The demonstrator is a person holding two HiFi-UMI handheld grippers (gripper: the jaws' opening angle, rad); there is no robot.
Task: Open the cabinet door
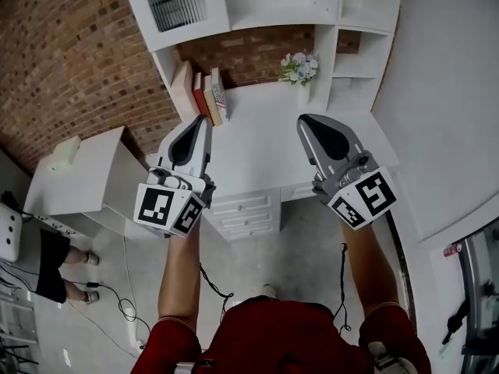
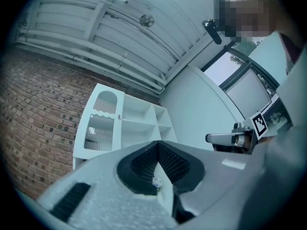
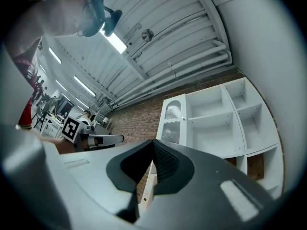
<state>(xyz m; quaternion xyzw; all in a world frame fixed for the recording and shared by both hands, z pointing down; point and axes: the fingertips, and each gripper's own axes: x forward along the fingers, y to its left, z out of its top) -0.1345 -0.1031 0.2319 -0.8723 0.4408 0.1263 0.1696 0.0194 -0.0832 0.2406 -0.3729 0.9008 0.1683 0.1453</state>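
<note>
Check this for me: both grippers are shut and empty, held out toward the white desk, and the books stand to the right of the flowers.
One point is wrong: the books stand to the left of the flowers, as the head view shows. The rest holds: the left gripper and the right gripper are shut and empty, held out toward the white desk.

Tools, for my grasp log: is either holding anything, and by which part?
Nothing held. The left tool and right tool are both shut on nothing.
</note>
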